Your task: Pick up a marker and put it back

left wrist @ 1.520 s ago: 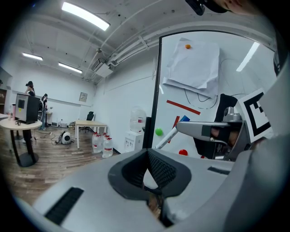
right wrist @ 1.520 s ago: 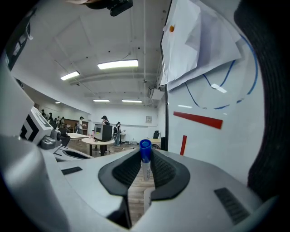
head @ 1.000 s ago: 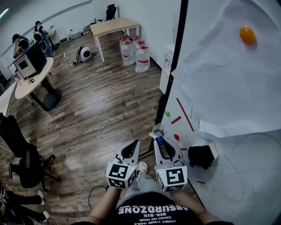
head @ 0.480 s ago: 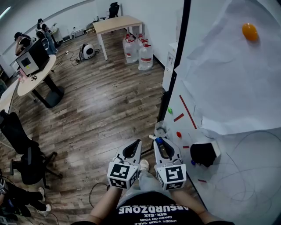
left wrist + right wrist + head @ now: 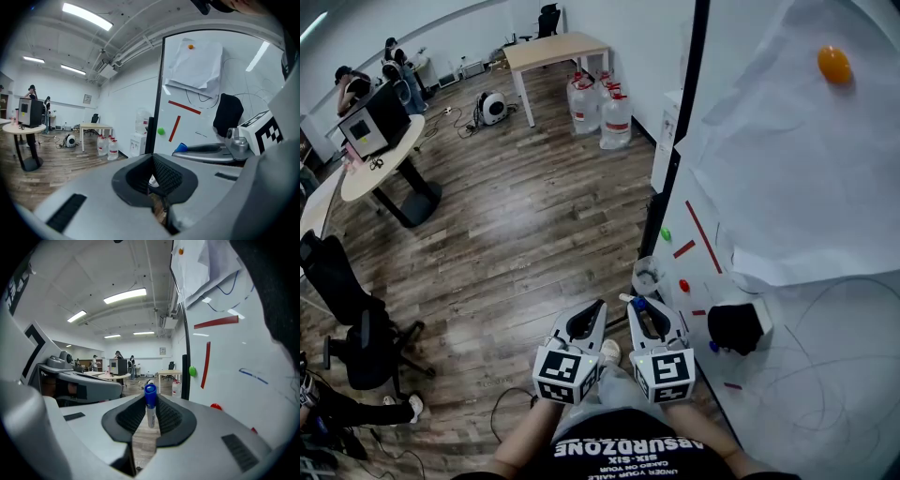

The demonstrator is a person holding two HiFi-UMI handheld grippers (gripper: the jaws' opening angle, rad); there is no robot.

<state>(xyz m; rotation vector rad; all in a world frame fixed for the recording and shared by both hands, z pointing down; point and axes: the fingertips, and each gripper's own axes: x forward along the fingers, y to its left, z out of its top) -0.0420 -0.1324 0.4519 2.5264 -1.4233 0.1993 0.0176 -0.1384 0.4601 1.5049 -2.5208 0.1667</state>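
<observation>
Right gripper (image 5: 637,309), jaws clamped on a blue-capped marker (image 5: 150,413) held upright, close by the whiteboard (image 5: 806,375); left gripper (image 5: 592,315) alongside it, jaws closed together and empty.

In the head view, can see only the blue cap of the marker (image 5: 640,302), with the rest tucked away between the jaws of the right gripper (image 5: 636,307). Cannot tell what the tiny white bit (image 5: 153,180) in the thin slit of the left gripper (image 5: 153,164) is. Too small to make out: the people (image 5: 367,80) by the round table (image 5: 366,178); cut off by the head view's edges: the whiteboard (image 5: 825,375) and the arms (image 5: 525,441).
</observation>
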